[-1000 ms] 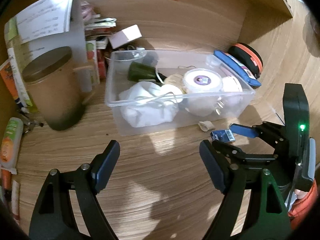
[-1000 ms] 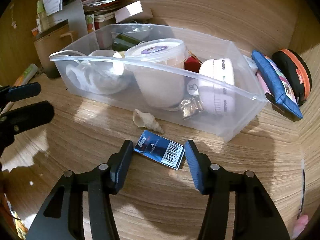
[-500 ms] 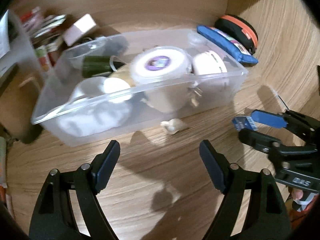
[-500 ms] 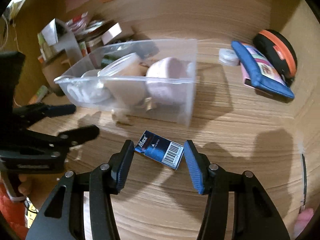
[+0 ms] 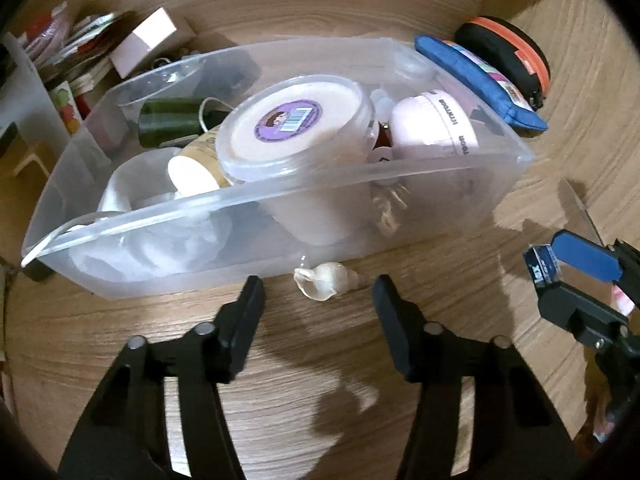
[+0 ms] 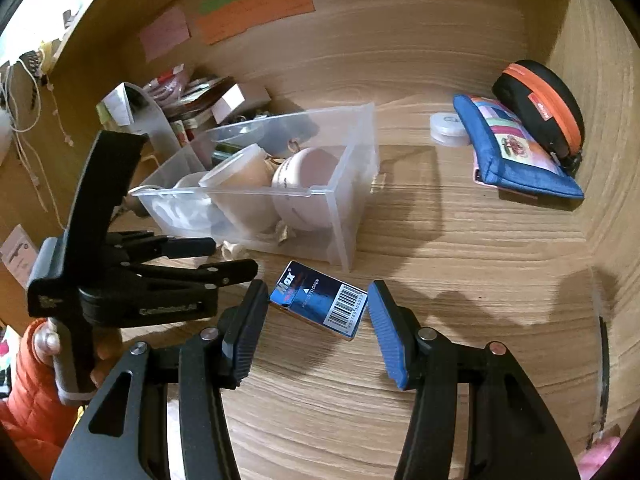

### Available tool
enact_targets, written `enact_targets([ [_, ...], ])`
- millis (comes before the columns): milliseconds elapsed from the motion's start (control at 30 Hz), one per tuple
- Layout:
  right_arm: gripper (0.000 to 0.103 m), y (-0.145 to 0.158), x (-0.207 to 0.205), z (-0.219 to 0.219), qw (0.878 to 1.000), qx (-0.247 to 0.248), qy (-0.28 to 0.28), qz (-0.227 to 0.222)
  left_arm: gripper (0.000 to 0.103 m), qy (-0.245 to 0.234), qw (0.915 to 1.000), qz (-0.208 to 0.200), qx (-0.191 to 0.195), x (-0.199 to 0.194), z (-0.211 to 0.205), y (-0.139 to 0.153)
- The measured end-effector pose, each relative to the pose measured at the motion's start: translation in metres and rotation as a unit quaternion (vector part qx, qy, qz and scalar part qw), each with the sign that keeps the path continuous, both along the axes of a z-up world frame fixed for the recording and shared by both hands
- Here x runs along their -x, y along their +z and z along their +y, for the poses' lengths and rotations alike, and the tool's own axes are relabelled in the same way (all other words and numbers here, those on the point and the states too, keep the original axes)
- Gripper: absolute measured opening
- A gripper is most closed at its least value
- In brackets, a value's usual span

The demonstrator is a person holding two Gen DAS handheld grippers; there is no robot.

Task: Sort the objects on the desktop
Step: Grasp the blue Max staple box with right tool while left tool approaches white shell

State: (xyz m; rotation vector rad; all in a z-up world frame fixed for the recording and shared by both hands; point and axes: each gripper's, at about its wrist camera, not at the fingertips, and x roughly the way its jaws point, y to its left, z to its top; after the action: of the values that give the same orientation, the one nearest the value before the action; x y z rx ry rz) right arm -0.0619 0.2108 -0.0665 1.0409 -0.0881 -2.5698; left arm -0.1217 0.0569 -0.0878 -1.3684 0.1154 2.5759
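A pale seashell (image 5: 324,286) lies on the wooden desk against the front wall of a clear plastic bin (image 5: 280,190). My left gripper (image 5: 318,300) straddles the shell and its jaws are closing. The pads stand a little off the shell on both sides. My right gripper (image 6: 316,316) is shut on a small blue box (image 6: 318,300) with a barcode, held above the desk to the right of the bin (image 6: 348,216). The right wrist view also shows the left gripper (image 6: 234,256) by the shell (image 6: 230,248). The right gripper (image 5: 560,280) with the box (image 5: 540,266) shows at the left wrist view's right edge.
The bin holds a white lidded tub (image 5: 296,128), a pink round case (image 5: 432,128), a dark green bottle (image 5: 168,120) and white cloth. A blue pouch (image 6: 520,152), a black-and-orange case (image 6: 540,100) and a white disc (image 6: 446,128) lie at the back right. Boxes and papers (image 6: 192,96) crowd the back left.
The left gripper moved up to the seashell and its jaws narrowed around it. The right gripper carried the blue box back and to the right, away from the bin.
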Motion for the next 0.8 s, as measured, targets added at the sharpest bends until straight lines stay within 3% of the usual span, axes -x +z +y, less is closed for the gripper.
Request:
enact_targets([
  [67,0.048,-0.001,0.0,-0.001,1.0,0.002,0.004,0.001,0.036,0.005,1.0,0.0,-0.004,0.0,0.002,0.001],
  [167,0.048,-0.002,0.0,-0.002,1.0,0.009,0.008,-0.002,0.033,0.001,1.0,0.004,-0.005,-0.002,0.006,0.0],
  [233,0.048,-0.003,-0.001,-0.002,1.0,0.01,0.007,-0.003,0.024,-0.005,1.0,0.007,0.003,-0.004,0.008,0.0],
  [367,0.048,-0.002,-0.001,-0.004,1.0,0.01,0.008,-0.002,0.023,-0.013,0.9997,-0.002,-0.02,-0.009,0.0,0.002],
  [467,0.048,0.0,-0.001,-0.006,1.0,0.007,0.008,-0.001,0.009,-0.014,0.9994,-0.007,-0.031,-0.012,-0.007,0.003],
  [800,0.048,0.004,0.0,-0.018,1.0,0.002,0.012,0.003,0.01,-0.038,0.999,0.018,-0.015,-0.024,-0.009,0.013],
])
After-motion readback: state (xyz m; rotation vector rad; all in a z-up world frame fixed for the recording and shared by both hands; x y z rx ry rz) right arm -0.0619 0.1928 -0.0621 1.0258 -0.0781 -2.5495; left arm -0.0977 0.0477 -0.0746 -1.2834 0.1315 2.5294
